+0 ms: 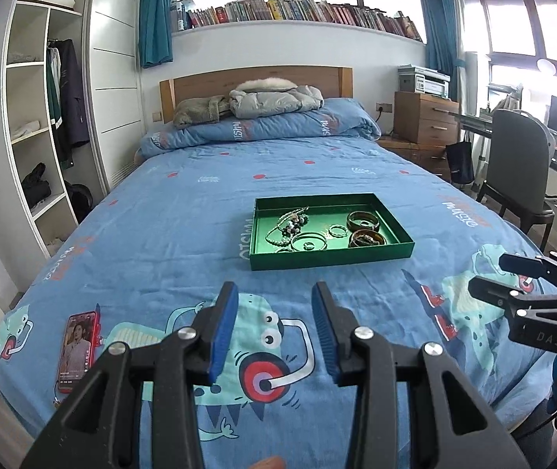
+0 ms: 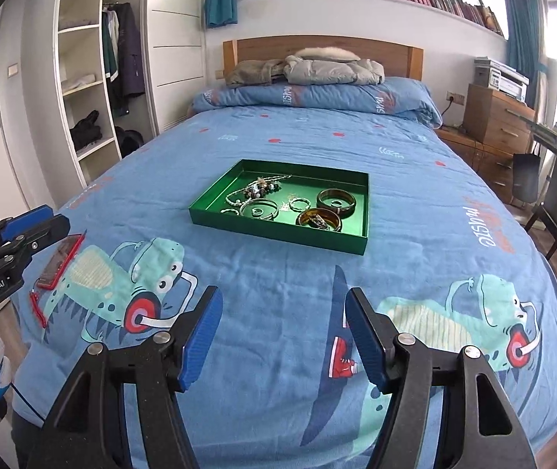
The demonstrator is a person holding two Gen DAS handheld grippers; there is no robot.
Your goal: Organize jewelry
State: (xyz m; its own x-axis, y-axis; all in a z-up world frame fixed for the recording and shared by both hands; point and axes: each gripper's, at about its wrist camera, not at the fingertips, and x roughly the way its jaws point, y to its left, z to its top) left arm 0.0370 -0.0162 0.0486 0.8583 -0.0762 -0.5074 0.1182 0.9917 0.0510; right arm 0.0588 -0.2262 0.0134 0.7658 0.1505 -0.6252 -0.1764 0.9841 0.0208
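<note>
Looking across the big blue bed [image 1: 200,211], you see the green tray [image 1: 333,256] resting flat on it, well ahead of both grippers. Your left gripper [image 1: 274,332] and right gripper [image 2: 282,336] are both spread apart and hold nothing. Inside the tray, the brown bangles [image 2: 335,201] look hard and smooth, so pinch one across its rim. The bead strands [image 1: 290,222] look floppy and tangled; lift them slowly.
</note>
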